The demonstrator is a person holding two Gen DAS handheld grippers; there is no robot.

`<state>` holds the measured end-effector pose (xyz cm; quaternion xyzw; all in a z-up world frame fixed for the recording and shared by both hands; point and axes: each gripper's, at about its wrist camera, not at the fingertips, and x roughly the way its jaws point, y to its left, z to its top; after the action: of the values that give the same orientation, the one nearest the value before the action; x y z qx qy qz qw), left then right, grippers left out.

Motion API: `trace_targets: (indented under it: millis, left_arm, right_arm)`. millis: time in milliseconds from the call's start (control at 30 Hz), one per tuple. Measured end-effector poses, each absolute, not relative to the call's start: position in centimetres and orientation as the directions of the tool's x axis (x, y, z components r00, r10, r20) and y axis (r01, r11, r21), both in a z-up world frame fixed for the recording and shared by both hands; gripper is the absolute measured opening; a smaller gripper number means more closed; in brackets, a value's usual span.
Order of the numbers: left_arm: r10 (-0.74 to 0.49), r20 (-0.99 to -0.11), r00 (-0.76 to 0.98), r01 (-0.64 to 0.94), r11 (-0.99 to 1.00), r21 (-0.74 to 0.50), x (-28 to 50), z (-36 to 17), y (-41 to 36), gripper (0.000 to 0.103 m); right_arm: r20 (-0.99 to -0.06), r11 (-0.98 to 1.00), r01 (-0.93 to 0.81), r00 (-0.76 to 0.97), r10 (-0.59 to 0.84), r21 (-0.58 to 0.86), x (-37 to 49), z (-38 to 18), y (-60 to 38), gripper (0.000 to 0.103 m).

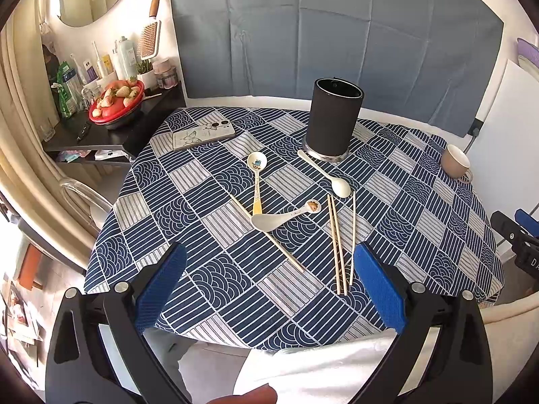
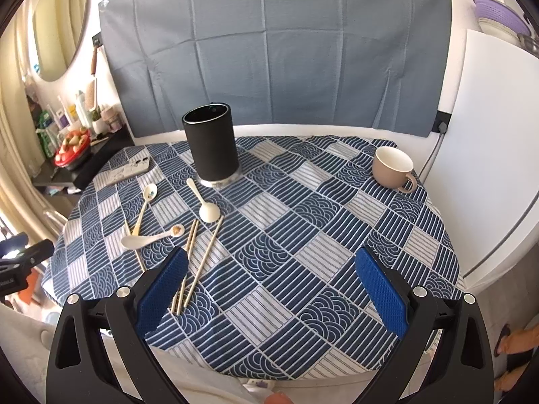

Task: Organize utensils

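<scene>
Blue-padded left claw (image 1: 269, 289) and right claw (image 2: 271, 289) both gape empty; spoons (image 1: 257, 176), chopsticks (image 1: 337, 245) lie near black holder (image 1: 333, 119).

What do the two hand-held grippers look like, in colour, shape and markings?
Both look alike. The left gripper and the right gripper each have two black plastic arms with triangular cut-outs and silver round bolts. The fingers carry flat blue pads with a fine mesh texture. No cables show.
</scene>
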<state>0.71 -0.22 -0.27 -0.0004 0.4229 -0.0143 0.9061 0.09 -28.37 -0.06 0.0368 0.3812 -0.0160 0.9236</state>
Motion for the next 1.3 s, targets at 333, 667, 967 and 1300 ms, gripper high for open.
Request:
trace_targets:
  millis: [333,667,967,1300]
  left_arm:
    - [-0.036,-0.788,0.615,0.036,0.999,-0.018,2.2,-1.0,0.1,0.097]
    - [-0.055,-0.811,0.582,0.052,0.998,-0.03,4.4,-1.8,0.2,0.097]
    - [-0.047,-0.851,0.523,0.077,0.997,-0.007,7.4,-2.9,0.3,0.097]
    - [-0.047,-0.907,0.419,0.05,0.998,-0.028,10.8,-6.2,1.2,0.097]
  right_arm:
    - [-0.727,0.999,0.042,0.686,-0.004,0.035,1.5,-0.5,-27.6,0.095]
    - [-0.752,1.0,0.019,0.659,0.006,0.025,3.8,-1.0,-27.1,0.095]
    - [-0.799,0.999,0.016,0.602,0.014,0.03,6.7,-2.4,-27.0,0.095]
    - [-0.845,1.0,-0.001,0.535,0.014,0.016,10.2,-4.4,-26.0,0.095]
